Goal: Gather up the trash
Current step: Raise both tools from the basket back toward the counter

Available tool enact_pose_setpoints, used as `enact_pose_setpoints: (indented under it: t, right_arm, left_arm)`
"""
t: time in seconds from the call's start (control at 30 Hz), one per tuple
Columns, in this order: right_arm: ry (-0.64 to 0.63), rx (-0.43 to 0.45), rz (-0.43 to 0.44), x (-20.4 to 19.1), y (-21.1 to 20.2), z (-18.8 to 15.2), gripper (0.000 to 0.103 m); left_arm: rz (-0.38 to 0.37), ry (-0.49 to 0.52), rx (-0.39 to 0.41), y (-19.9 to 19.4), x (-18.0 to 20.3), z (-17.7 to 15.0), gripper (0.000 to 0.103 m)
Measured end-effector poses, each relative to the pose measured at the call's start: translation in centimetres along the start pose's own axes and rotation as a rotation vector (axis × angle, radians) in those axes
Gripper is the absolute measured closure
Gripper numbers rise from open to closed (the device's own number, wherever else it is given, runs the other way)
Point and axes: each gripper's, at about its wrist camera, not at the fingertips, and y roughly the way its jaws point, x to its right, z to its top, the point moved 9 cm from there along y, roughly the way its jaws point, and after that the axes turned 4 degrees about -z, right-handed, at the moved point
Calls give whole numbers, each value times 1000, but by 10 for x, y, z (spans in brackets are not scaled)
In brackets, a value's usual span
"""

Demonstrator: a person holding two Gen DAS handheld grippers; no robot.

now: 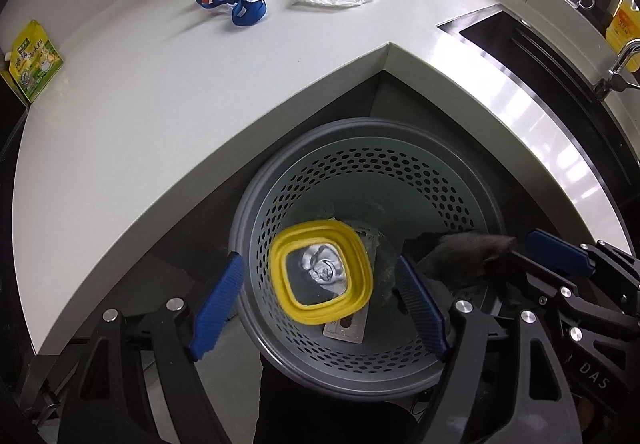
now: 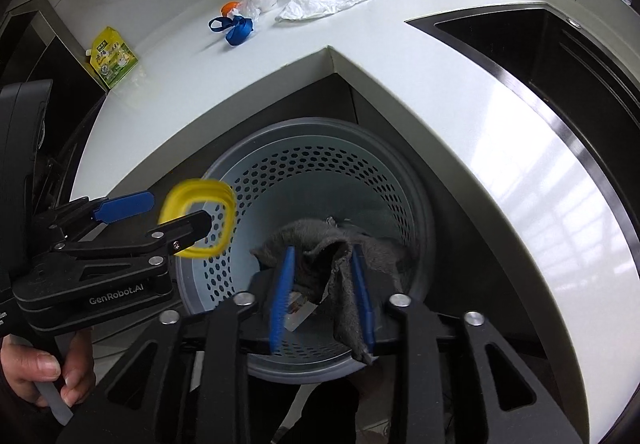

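Both grippers over bin [image 1: 360, 147]: left gripper [image 1: 320, 300] wide, yellow lid [image 1: 320, 240] falling free; right gripper [image 2: 322, 296] half-open, grey rag [image 2: 340, 256] draped between pads.

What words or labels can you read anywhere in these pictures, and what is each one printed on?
"GenRobot.AI": on the body of the left claw, seen from the right wrist.
"DAS": on the body of the right claw, seen from the left wrist; it may be cut off.
Yellow-green packet on the counter: printed characters, too small to read.
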Motion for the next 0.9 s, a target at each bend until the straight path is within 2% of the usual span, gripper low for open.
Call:
enact_pose_setpoints:
  t: [0.47,0.9]
  right_arm:
    - [18,20,-21,9,-15,5,54]
    - [-11,35,-2,-5,-28,13,53]
  left_arm:
    - [17,-32,16,-12,-11,0,23]
    - [19,-41,76,-39,-13,16,21]
